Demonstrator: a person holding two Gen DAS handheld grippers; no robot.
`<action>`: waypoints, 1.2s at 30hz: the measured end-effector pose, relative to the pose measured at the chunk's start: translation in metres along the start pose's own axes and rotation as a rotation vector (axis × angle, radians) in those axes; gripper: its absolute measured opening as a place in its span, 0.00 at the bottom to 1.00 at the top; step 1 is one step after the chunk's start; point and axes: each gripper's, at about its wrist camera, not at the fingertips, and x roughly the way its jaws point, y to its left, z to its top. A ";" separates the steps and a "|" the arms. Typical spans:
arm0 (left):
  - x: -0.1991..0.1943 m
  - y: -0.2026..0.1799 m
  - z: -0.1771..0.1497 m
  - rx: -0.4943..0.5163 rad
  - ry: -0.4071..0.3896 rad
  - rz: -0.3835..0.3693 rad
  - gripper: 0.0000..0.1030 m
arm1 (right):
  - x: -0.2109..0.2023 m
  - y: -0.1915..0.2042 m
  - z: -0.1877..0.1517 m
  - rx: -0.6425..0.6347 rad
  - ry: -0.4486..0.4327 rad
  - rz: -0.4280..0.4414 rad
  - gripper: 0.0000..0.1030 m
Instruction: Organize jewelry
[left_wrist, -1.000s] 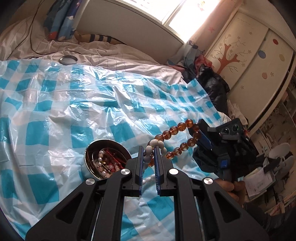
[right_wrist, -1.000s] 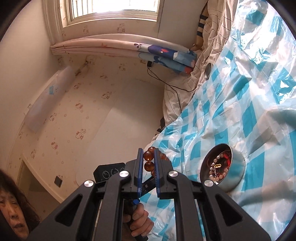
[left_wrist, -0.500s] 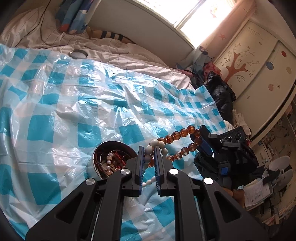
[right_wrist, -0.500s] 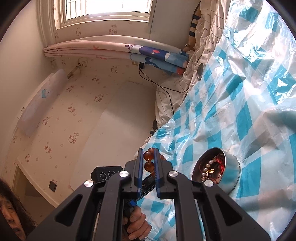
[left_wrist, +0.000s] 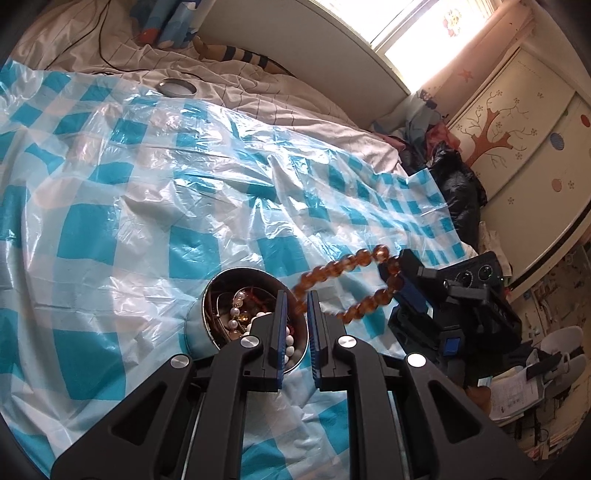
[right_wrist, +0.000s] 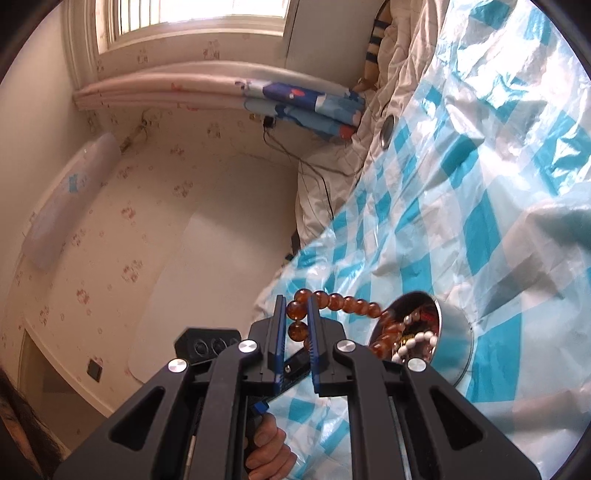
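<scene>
A string of amber beads (left_wrist: 351, 266) hangs in the air between my two grippers. My right gripper (right_wrist: 297, 314) is shut on its amber beads (right_wrist: 295, 310); it also shows in the left wrist view (left_wrist: 406, 284). My left gripper (left_wrist: 297, 306) sits over the round metal tin (left_wrist: 195, 325), jaws slightly apart, with the bead string's blurred end passing between them. The tin (right_wrist: 454, 332) holds white pearls (right_wrist: 410, 341), red cord and other jewelry. The string's lower end dips into the tin.
A blue-and-white checked plastic sheet (left_wrist: 147, 192) covers the bed. A metal lid (left_wrist: 176, 88) lies on the white quilt at the far edge. A wardrobe (left_wrist: 517, 147) and dark bags (left_wrist: 454, 177) stand to the right. A wall and a window (right_wrist: 192, 22) are beyond the bed.
My left gripper has let go of the string's white-bead end, which has dropped into the tin. The left gripper moved closer over the tin. My right gripper still holds the amber beads.
</scene>
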 end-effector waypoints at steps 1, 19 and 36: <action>-0.001 0.000 0.000 -0.002 -0.004 0.006 0.10 | 0.005 0.001 -0.002 -0.010 0.016 -0.003 0.12; -0.026 -0.003 -0.009 0.052 -0.046 0.205 0.41 | 0.013 -0.016 -0.022 0.055 0.126 -0.356 0.68; -0.043 -0.051 -0.072 0.264 -0.074 0.500 0.92 | -0.003 0.042 -0.098 -0.517 0.251 -1.037 0.91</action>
